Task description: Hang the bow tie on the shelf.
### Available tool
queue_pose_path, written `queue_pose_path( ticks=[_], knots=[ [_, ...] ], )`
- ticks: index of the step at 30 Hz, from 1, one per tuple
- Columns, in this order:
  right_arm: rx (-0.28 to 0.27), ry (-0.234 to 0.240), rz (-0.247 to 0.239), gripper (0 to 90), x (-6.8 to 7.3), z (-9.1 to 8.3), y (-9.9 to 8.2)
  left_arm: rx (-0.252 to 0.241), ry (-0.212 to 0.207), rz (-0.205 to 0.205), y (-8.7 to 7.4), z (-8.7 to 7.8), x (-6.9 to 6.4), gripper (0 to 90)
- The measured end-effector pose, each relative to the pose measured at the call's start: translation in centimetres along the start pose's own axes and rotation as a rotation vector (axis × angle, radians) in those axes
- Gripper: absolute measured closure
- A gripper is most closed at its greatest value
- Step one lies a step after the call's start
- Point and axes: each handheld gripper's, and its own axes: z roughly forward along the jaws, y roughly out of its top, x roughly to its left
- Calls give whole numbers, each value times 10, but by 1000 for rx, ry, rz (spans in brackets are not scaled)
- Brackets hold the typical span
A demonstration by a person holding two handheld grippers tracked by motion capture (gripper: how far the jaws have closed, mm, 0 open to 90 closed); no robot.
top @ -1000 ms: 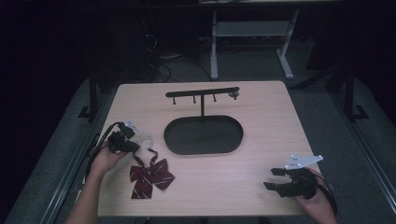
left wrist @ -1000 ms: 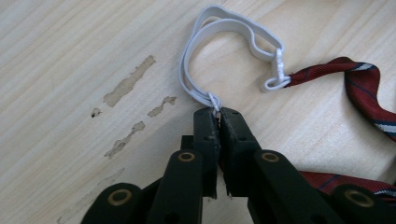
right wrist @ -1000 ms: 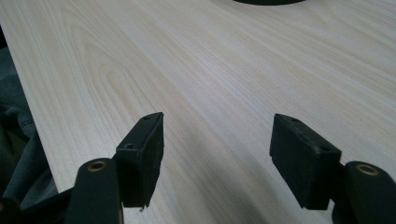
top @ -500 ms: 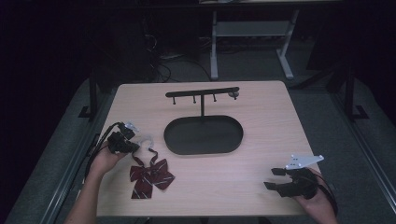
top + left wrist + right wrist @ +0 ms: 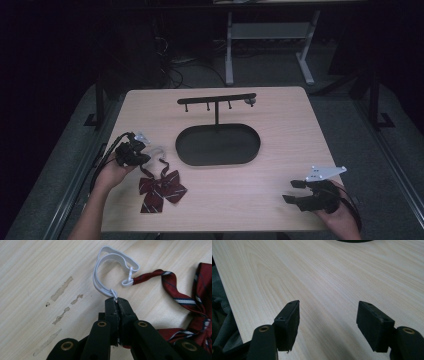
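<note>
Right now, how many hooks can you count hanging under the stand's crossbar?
3, spaced along the left and middle of the crossbar: one near its left end, one left of the post, one just right of it. The right end carries a pale knob instead.

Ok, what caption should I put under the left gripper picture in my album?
The left gripper pinches the white elastic strap of a red striped bow tie on the wooden table.

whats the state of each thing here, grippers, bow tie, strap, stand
left gripper: shut, pinching the white strap
right gripper: open, nothing between the jaws, over bare table
white strap: looped on the table, one end clipped to the tie's band
bow tie: lying flat on the table, tied
stand: upright, hooks on its bar bare, oval tray bare
</note>
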Motion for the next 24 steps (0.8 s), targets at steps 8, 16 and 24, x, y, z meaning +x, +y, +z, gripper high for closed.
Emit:
queue_pose_path(
  ticks=[8, 16, 24],
  knots=[
    [-2, -1, 1, 346, 0, 0, 0, -22, -4, 17, -1, -7, -6, 878],
    [-1, -2, 4, 347, 0, 0, 0, -59, -8, 40, 0, -18, -14, 878],
    [-4, -3, 4, 346, 1, 0, 1, -138, -8, 71, 6, -35, -22, 879]
  ],
)
